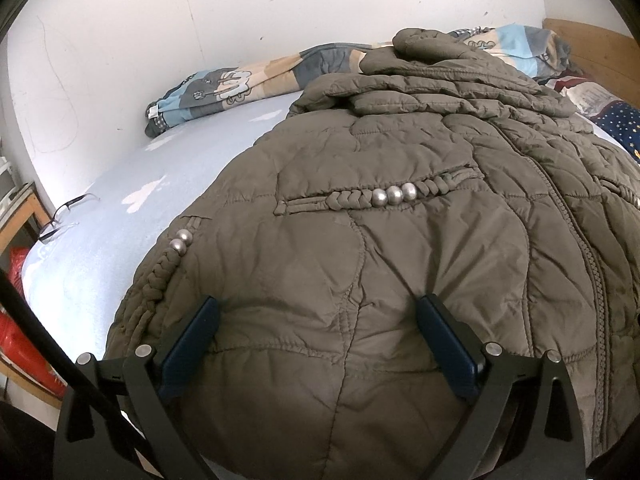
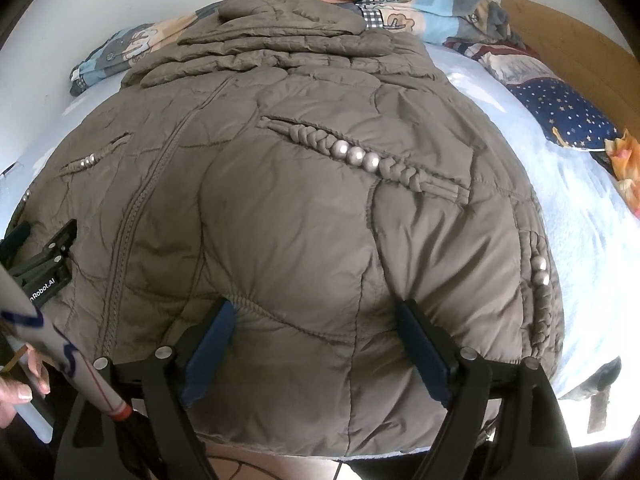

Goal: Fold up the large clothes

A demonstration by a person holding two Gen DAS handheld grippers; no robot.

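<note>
A bed (image 1: pixel 132 220) covered with a pale blue, slightly fuzzy sheet fills both views, set against a white wall (image 1: pixel 200 20). On it lies a large olive-brown quilted jacket (image 1: pixel 360 240), front side up, its hem hanging toward the near edge of the mattress and its hood and collar bunched in soft rolls at the far end. The shell is a smooth, faintly glossy padded fabric, stitched into irregular rounded panels that puff and crease. A closed zipper (image 1: pixel 592 264) runs lengthwise down the middle. Each slanted pocket (image 2: pixel 360 156) is edged with a braided cord carrying three round, matte silver beads; a further braid with two beads (image 1: pixel 180 240) follows the side seam. A patchwork-printed quilt (image 1: pixel 224 88) in blue, cream and grey lies crumpled along the wall beyond the hood. A dark blue star-patterned pillow (image 2: pixel 560 116) lies to the right, before a wooden headboard (image 2: pixel 580 40). Thin-framed glasses (image 1: pixel 68 212) lie on the sheet at the left edge. The left gripper (image 1: pixel 320 320) and right gripper (image 2: pixel 316 320) each have black arms and flat dark blue pads; both stand with jaws wide apart, pad tips pressing dimples into the hem area, nothing clamped.
</note>
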